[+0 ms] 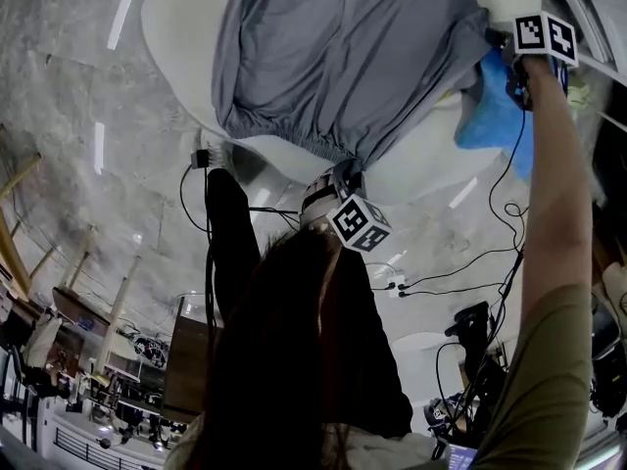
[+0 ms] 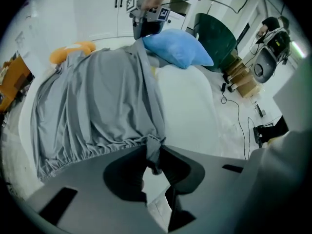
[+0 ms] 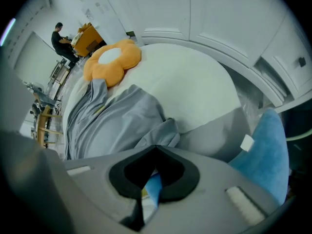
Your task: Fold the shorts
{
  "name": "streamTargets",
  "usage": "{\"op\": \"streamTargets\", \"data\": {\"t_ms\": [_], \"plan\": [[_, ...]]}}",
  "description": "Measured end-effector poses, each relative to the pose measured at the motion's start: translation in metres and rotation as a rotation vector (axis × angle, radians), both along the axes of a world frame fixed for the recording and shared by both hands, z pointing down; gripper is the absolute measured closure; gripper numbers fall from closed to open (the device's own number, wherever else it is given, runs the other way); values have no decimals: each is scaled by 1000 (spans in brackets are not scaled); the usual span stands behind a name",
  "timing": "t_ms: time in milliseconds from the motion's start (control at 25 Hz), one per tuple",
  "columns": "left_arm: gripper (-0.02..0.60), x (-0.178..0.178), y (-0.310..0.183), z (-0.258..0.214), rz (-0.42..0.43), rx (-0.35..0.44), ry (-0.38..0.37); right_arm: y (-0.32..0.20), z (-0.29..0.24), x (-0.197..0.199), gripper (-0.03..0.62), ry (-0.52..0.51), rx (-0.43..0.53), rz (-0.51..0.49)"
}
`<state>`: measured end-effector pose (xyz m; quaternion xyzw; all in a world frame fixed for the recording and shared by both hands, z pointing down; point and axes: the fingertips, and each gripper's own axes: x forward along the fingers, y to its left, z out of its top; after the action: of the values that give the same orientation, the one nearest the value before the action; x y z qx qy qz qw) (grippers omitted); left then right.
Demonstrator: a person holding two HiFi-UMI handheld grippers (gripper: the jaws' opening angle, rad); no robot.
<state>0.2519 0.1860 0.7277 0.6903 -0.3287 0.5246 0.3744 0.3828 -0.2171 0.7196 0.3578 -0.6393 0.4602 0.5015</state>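
Grey shorts (image 1: 333, 57) lie spread over a rounded white surface (image 2: 190, 106). The left tongs (image 2: 153, 155) are pinched nearly closed on one bunched end of the elastic waistband. The right tongs (image 3: 156, 150) are clamped tight on another corner of the cloth, beside a blue cushion (image 3: 268, 150). The marker cube (image 1: 358, 223) on the left tongs carries black-and-white squares.

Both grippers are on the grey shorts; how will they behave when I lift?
Likely floppy: the grey shorts lie rumpled and should sag between the left gripper and right gripper. Probably light: the cloth looks thin. The gathered waistband may bunch.
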Motion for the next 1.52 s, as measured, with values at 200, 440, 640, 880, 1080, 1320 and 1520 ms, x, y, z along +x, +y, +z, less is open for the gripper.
{"op": "streamTargets", "data": {"t_ms": [200, 440, 640, 880, 1080, 1320, 1520], "plan": [[523, -16, -4, -18, 6, 19, 35, 1, -24, -1, 591, -51, 12, 68], [525, -52, -7, -57, -146, 60, 81, -27, -73, -42, 591, -120, 63, 79], [525, -103, -32, -82, -226, 81, 78, -60, -102, -101, 591, -133, 110, 72], [525, -165, -45, -77, -353, 39, 106, -82, -112, -190, 591, -177, 146, 63], [525, -224, -53, -62, -418, -9, 110, -98, -103, -279, 591, -221, 156, 19], [523, -277, -49, -37, -514, -73, 107, -96, -72, -371, 591, -271, 146, -36], [522, -298, -40, -8, -548, -126, 109, -90, -44, -410, 591, -265, 126, -81]]}}
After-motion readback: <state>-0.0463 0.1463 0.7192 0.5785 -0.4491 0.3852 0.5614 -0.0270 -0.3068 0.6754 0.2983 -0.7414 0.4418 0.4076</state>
